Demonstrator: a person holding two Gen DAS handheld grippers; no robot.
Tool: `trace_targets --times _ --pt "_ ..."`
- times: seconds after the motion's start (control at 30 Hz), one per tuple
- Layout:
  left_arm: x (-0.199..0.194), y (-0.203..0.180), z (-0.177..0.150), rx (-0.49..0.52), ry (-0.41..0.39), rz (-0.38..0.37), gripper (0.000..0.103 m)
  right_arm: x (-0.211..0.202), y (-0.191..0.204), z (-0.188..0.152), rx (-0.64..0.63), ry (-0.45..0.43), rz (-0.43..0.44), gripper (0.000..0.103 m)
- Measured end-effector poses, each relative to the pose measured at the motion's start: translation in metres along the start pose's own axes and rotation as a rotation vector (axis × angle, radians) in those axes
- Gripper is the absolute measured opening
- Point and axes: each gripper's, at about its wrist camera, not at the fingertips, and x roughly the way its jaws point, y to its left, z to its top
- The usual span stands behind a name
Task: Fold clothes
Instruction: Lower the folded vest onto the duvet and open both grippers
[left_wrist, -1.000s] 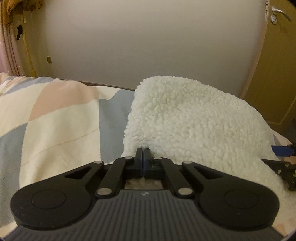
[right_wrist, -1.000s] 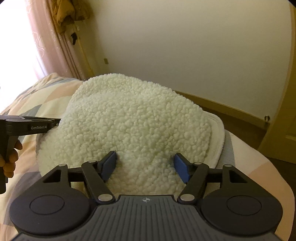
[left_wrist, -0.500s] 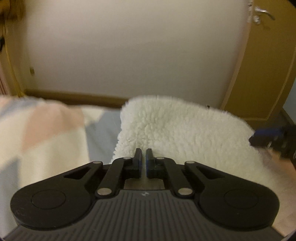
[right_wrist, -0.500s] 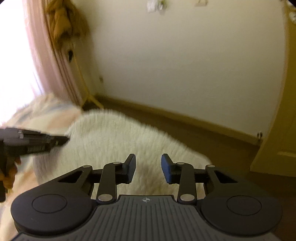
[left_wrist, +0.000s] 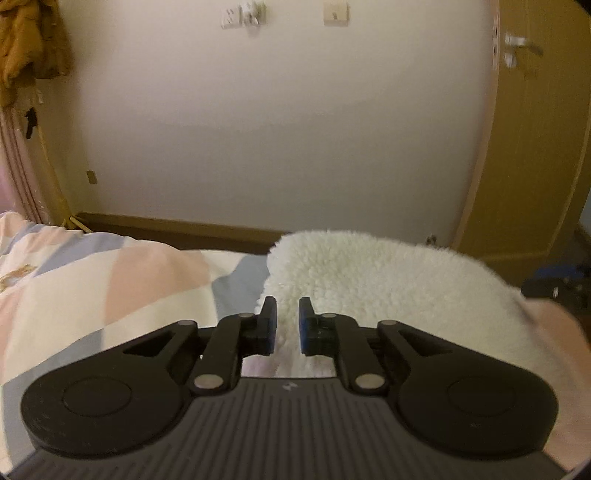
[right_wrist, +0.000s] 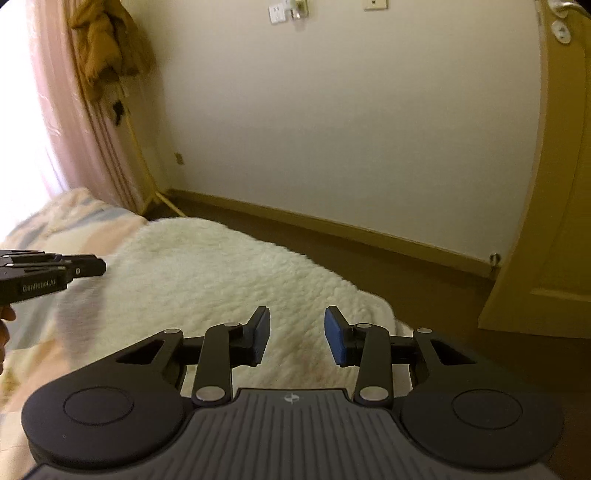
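A cream-white, woolly sherpa fleece garment (left_wrist: 373, 273) is lying folded into a thick rounded bundle on the bed, its curly pile facing up. It is sitting near the bed's far edge, its rim drooping toward the floor (right_wrist: 229, 280).

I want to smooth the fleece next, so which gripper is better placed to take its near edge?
Probably the left gripper: its opening jaws sit right over the white fleece garment's near-left edge. The right gripper hangs over the middle of the fleece.
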Motion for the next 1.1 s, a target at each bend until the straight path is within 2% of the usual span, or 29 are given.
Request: trace_targets --times 0.07,0.13,0.23,0.3,0.4,0.47,0.57,0.7,0.8,0.87,0.93,1.0,1.1 --pt "-0.021 0.005 -0.006 -0.006 -0.023 -0.016 0.009 -0.02 0.006 -0.01 0.018 0.004 0.033 0.038" --pt "-0.029 0.003 -0.015 0.011 -0.008 -0.032 0.009 -0.036 0.014 -0.02 0.02 0.009 0.056 0.038" --pt "-0.006 0.003 -0.028 0.007 0.075 -0.028 0.009 -0.044 0.028 -0.034 -0.026 0.011 0.031 0.038" --pt "0.016 0.003 -0.037 -0.004 0.11 -0.029 0.008 -0.029 0.032 -0.045 -0.059 0.066 -0.002 0.038" --pt "0.034 -0.005 -0.042 0.006 0.109 -0.049 0.007 -0.006 0.027 -0.066 -0.071 0.123 -0.042 0.038" --pt "0.039 -0.011 -0.042 0.033 0.104 -0.036 0.007 -0.001 0.02 -0.071 -0.054 0.124 -0.055 0.042" --pt "0.04 -0.011 -0.037 0.038 0.105 -0.025 0.007 -0.005 0.019 -0.067 -0.041 0.124 -0.059 0.044" --pt "0.009 -0.012 -0.027 0.053 0.053 -0.009 0.007 -0.022 0.019 -0.054 -0.025 0.091 -0.044 0.042" --pt "-0.011 -0.011 -0.017 0.056 -0.008 -0.022 0.008 -0.033 0.02 -0.037 0.001 0.028 -0.015 0.038" --pt "-0.013 -0.014 -0.012 0.087 -0.026 -0.027 0.008 -0.031 0.025 -0.025 -0.025 -0.009 0.017 0.031" --pt "0.001 -0.015 -0.012 0.098 0.007 -0.033 0.01 -0.028 0.033 -0.016 -0.063 -0.039 0.048 0.027" --pt "0.022 -0.014 -0.019 0.076 0.049 -0.04 0.01 -0.014 0.041 -0.016 -0.101 -0.026 0.061 0.026" --pt "0.052 -0.015 -0.031 0.036 0.105 -0.056 0.007 0.021 0.046 -0.025 -0.118 0.081 0.025 0.023"
